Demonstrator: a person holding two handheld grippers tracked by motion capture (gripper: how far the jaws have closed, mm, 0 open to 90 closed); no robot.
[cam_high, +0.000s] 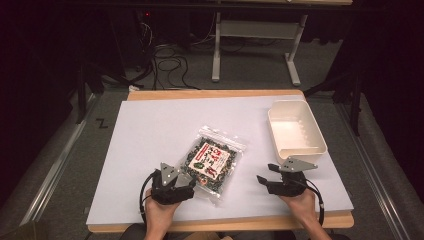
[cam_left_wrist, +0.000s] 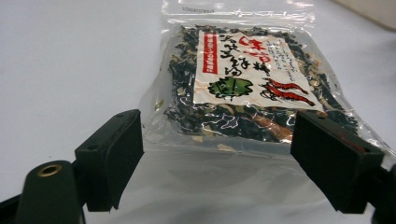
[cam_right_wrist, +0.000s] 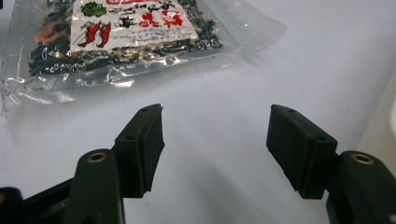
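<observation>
A clear plastic bag of dark dried food with a white and red label (cam_high: 212, 161) lies flat on the white table top (cam_high: 150, 130). My left gripper (cam_high: 186, 186) is open at the bag's near left corner, its jaws on either side of the bag's near edge (cam_left_wrist: 219, 140). My right gripper (cam_high: 265, 179) is open over bare table to the right of the bag (cam_right_wrist: 116, 37), a short way off it, with nothing between its jaws. A hand holds each gripper from the near edge.
An empty white plastic tub (cam_high: 296, 131) stands at the right of the table, just beyond my right gripper. The table's wooden front edge (cam_high: 225, 222) runs below the hands. Cables and a desk frame (cam_high: 255, 50) are on the floor beyond.
</observation>
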